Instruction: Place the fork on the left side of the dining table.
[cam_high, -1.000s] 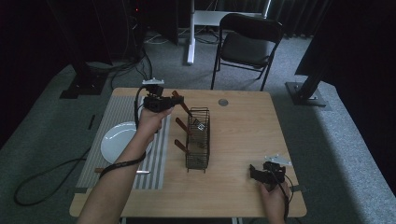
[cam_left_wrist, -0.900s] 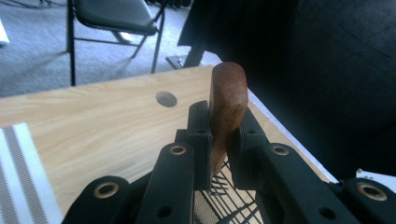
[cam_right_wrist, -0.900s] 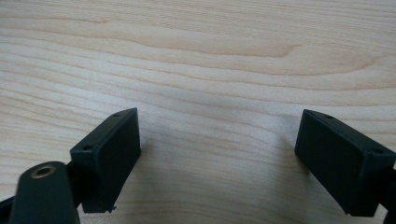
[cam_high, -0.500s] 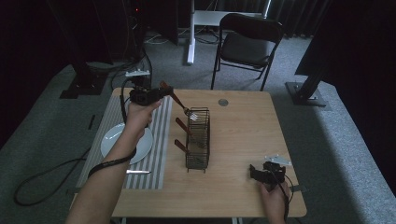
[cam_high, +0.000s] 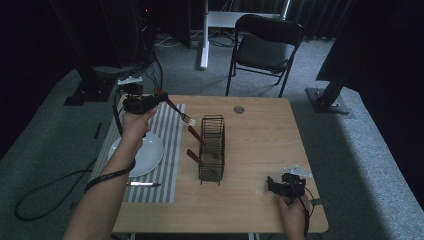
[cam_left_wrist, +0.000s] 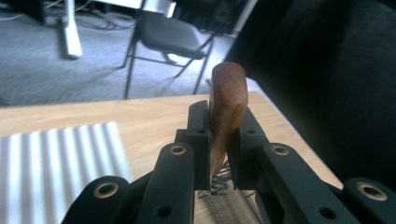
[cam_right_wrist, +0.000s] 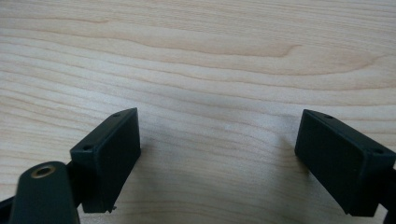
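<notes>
High view, hold: the left gripper (cam_high: 162, 97) is clenched on the brown wooden handle of a metal fork (cam_high: 176, 110), held in the air above the far end of the grey-and-white striped placemat (cam_high: 165, 150), tines pointing down toward the black wire cutlery basket (cam_high: 212, 149).
High view, risk: two more wooden-handled utensils (cam_high: 194, 145) stick out of the basket's left side; a low swing of the fork could knock them or tip the basket.
High view, landing: the white round plate (cam_high: 142, 156) and a small knife (cam_high: 142, 184) lie on the mat; a careless set-down could clatter onto either.
Left gripper view, grip: the fingers (cam_left_wrist: 198, 140) pinch the handle only near its end, so the fork could pivot or slip.
Right gripper view, idle hand: the right gripper (cam_right_wrist: 217, 154) rests released, nothing between its fingers, over the bare light wooden table (cam_right_wrist: 210, 60); it is well apart from the basket, so it cannot steady it.
</notes>
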